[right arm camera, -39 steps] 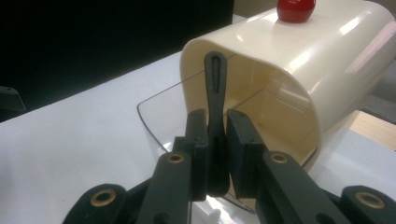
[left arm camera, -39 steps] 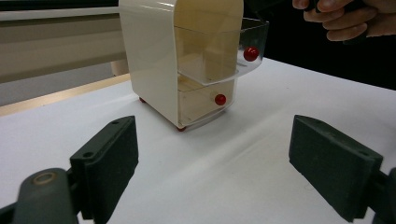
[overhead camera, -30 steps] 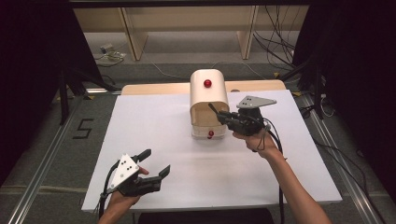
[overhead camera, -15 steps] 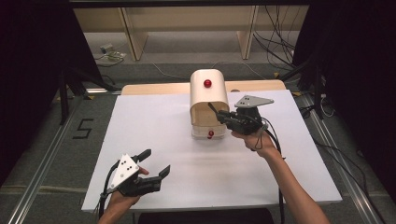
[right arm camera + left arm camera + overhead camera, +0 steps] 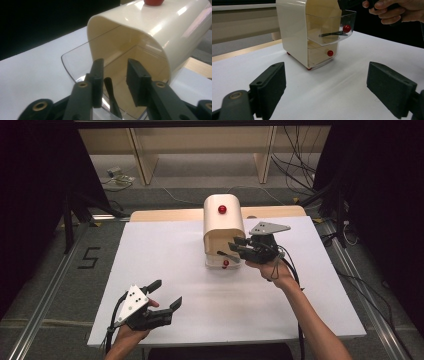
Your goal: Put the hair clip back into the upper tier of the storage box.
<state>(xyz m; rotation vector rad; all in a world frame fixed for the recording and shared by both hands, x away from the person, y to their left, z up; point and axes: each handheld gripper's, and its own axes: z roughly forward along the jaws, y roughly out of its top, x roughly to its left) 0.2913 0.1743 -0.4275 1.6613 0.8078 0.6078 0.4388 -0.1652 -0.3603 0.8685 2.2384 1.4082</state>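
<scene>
A cream mini cabinet [image 5: 223, 222] stands at the table's middle back, with a red knob [image 5: 222, 209] on top. Its clear upper drawer [image 5: 347, 17] is pulled out, and a thin black clip [image 5: 333, 33] lies inside. My right gripper [image 5: 236, 245] hovers over that drawer. Its jaws have just been opening, and the clip [image 5: 111, 92] lies below and between them, untouched by the pads. The lower drawer [image 5: 330, 53] is closed. My left gripper [image 5: 167, 292] rests open near the front left edge, holding nothing and pointing toward the cabinet [image 5: 294, 30].
The white table [image 5: 165, 245] has bare room on both sides of the cabinet. Wooden shelf frames [image 5: 142, 160] and cables [image 5: 295, 165] lie on the floor behind it. A "5" mark [image 5: 89, 257] is on the floor at the left.
My right gripper's jaws stand wider apart over the drawer than before. Both hands stay where they were.
</scene>
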